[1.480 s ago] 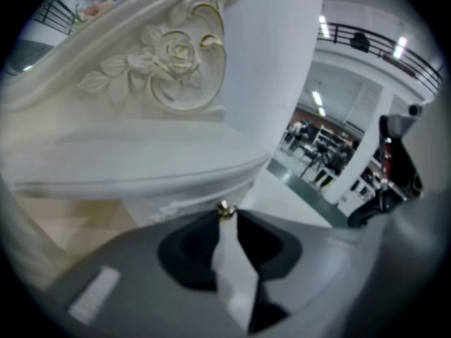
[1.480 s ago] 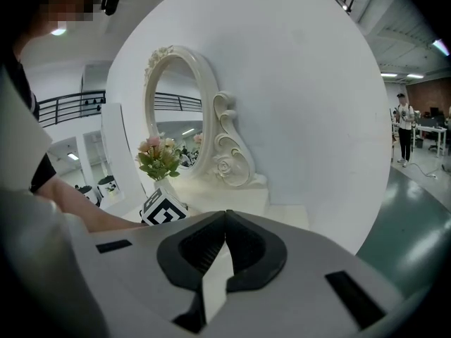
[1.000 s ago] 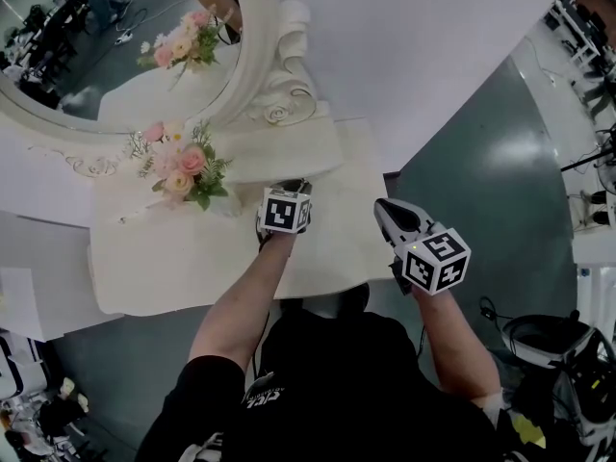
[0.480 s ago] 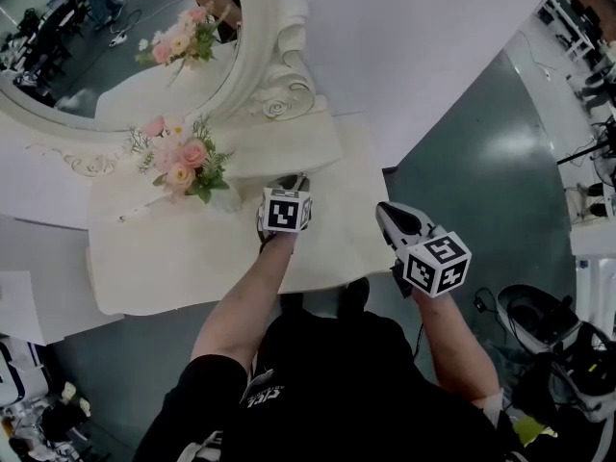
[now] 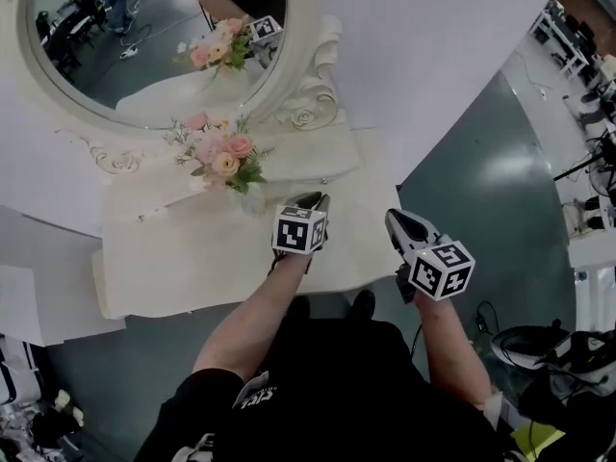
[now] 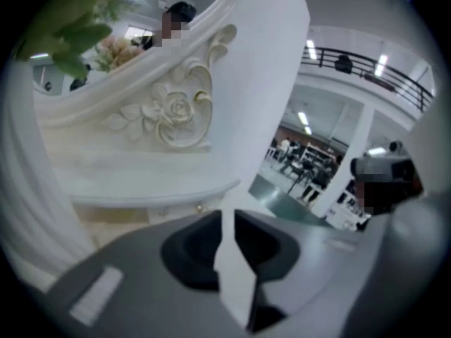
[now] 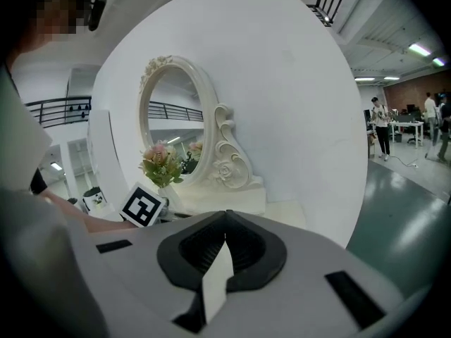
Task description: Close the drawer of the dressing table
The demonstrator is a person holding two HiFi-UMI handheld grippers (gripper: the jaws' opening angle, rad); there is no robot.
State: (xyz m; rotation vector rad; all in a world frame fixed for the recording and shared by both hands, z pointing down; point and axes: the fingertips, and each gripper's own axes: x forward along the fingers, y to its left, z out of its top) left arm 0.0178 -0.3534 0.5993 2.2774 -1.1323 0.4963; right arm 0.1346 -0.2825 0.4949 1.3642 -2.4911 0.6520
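Observation:
The white dressing table (image 5: 183, 258) stands against a white wall under an oval carved mirror (image 5: 144, 46). No open drawer shows along its front edge in the head view. In the left gripper view a small gold knob (image 6: 199, 208) sits on the low shelf unit under the mirror. My left gripper (image 5: 310, 203) hovers over the right part of the tabletop. Its jaws (image 6: 227, 217) are closing, a narrow gap still shows, and nothing is between them. My right gripper (image 5: 397, 219) hangs off the table's right front corner, shut and empty (image 7: 226, 215).
A glass vase of pink flowers (image 5: 223, 157) stands on the tabletop just left of my left gripper. Grey-green floor (image 5: 481, 181) lies to the right, with equipment and cables (image 5: 549, 345) at the lower right. White boards (image 5: 29, 296) lie at the left.
The head view has swung to take in more of the mirror, where the left gripper's marker cube now shows. My left gripper has lifted above the tabletop. The right gripper has shifted slightly.

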